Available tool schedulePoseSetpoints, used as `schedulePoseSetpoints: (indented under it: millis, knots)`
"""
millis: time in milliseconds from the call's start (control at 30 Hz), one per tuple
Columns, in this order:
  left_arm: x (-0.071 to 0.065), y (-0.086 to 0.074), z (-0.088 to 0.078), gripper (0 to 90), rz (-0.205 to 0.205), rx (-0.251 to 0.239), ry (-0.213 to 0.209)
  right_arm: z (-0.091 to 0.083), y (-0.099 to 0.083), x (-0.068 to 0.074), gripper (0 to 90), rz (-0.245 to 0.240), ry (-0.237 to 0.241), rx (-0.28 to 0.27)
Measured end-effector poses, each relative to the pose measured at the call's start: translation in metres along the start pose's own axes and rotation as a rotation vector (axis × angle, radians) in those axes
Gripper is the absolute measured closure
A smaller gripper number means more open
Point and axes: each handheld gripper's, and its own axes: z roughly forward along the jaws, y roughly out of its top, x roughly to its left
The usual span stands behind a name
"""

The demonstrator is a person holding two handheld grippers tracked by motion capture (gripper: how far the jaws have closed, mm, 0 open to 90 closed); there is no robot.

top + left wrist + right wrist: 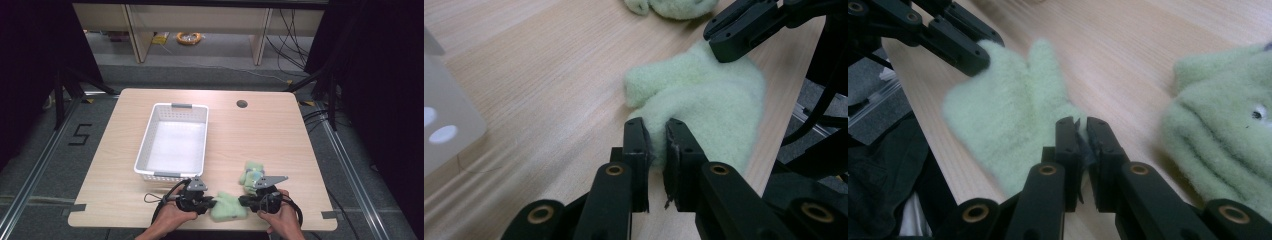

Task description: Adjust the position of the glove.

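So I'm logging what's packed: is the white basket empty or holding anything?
Empty: the white basket shows only its bare floor; both green mittens lie outside on the table.

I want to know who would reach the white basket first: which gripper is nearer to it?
Left. The left gripper sits just below the basket near its front rim; the right gripper is farther right, beyond the green mitten.

My left gripper (655, 135) and right gripper (1086, 132) each show two matte black, flat-faced jaws on black link arms with brass-ringed pivot pins behind them; grey triangular plates sit above, black cables trailing behind.
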Motion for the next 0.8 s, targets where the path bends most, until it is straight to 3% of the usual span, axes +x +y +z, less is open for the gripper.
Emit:
schedulePoseSetpoints:
  millis: [67,100,167,267,367,467,500,533,633,700,733,767,800]
  knots:
    - [-0.001,0.0,0.001,79.6,-0.005,-0.005,-0.003,0.003,0.0,0.0,83.6,-0.009,-0.013,-0.014]
    - [-0.001,0.0,0.001,78.8,-0.004,-0.004,-0.003,0.001,0.0,0.0,83.2,-0.017,-0.014,0.01]
    - [-0.001,0.0,0.0,76.5,0.0,-0.003,0.0,0.002,0.0,0.002,81.3,-0.016,-0.014,0.006]
    - [-0.002,0.0,-0.001,68.4,-0.002,-0.006,0.001,0.003,0.0,0.002,77.4,-0.017,-0.024,0.009]
    - [-0.002,0.002,-0.01,59.7,0.01,-0.019,0.033,0.002,-0.001,0.0,67.7,0.0,-0.018,-0.003]
    - [-0.003,0.003,-0.015,56.9,0.01,-0.032,0.029,-0.001,0.0,0.001,61.8,-0.001,-0.024,-0.005]
    - [-0.007,0.002,-0.019,55.6,-0.008,-0.051,0.023,-0.005,0.002,0.002,59.8,0.005,-0.026,-0.019]
    - [-0.007,0.003,-0.023,54.4,0.013,-0.054,0.022,-0.007,0.003,0.001,58.7,-0.025,-0.019,-0.031]
    - [-0.011,0.002,-0.027,53.0,0.003,-0.073,0.027,-0.017,0.005,0.002,57.3,-0.029,-0.054,-0.047]
    - [-0.011,0.0,-0.031,49.2,-0.023,-0.082,0.021,-0.029,0.011,-0.005,57.3,-0.073,-0.109,-0.079]
    - [-0.011,0.0,-0.031,48.2,-0.023,-0.082,0.021,-0.029,0.011,-0.005,57.3,-0.073,-0.109,-0.079]
    - [-0.012,-0.002,-0.033,45.7,-0.047,-0.094,0.021,-0.035,0.015,-0.01,57.6,-0.061,-0.155,-0.08]
    - [-0.012,-0.002,-0.033,44.5,-0.047,-0.094,0.021,-0.035,0.015,-0.01,57.6,-0.061,-0.155,-0.08]
